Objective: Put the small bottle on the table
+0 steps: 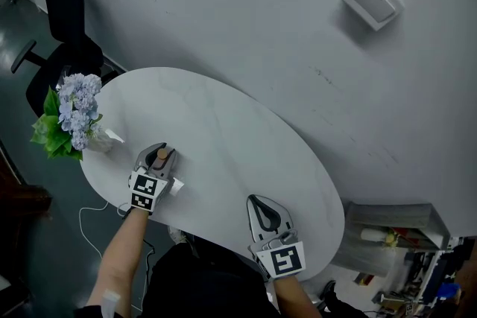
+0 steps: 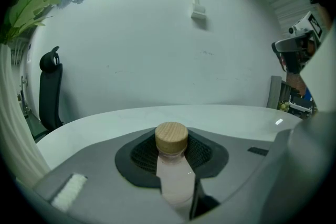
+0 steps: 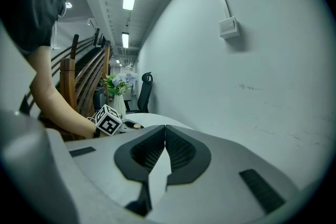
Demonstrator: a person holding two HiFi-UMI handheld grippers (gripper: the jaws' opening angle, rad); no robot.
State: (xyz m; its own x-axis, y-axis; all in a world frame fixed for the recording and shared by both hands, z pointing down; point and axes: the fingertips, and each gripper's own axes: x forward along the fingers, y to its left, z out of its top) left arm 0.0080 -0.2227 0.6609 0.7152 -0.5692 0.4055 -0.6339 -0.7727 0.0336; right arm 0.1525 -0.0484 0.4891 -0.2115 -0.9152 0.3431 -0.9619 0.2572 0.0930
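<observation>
Right gripper point(image 1: 259, 202) sits closest, at the table's near edge, jaws pressed together at the tips with nothing between them, pointing toward the wall point(image 1: 246, 18). Left gripper point(image 1: 161, 153) is further left over the table point(image 1: 223, 123), jaws pinching the bottle point(image 2: 174, 178) by its body just below the cap point(image 2: 171, 138); bottle upright, pale pinkish, wooden-look cap on top. Bottle's base is hidden by the jaws, can't tell if it touches the tabletop. Grippers well apart, bare white top between them. Closest thing to the bottle is the vase point(image 1: 100, 141) with blue flowers point(image 1: 77, 102) and green leaves at the table's left edge, near the left gripper but not touching it. Bare tabletop runs ahead of the bottle up to the wall. Black chair point(image 1: 65, 18) stands beyond the vase, off the table's far-left end, by the wall. White box point(image 1: 372, 1) with a conduit is mounted on the wall, upper right. Person's bare forearm point(image 1: 119, 257) runs from the left gripper down to the frame bottom. Thin cable point(image 1: 81, 220) lies on the dark floor below the table's left side. Cluttered shelf point(image 1: 402, 242) at lower right, contents too small to tell. In the right gripper view the left gripper's marker cube point(image 3: 108, 123) shows beyond the jaws, vase and chair behind it
</observation>
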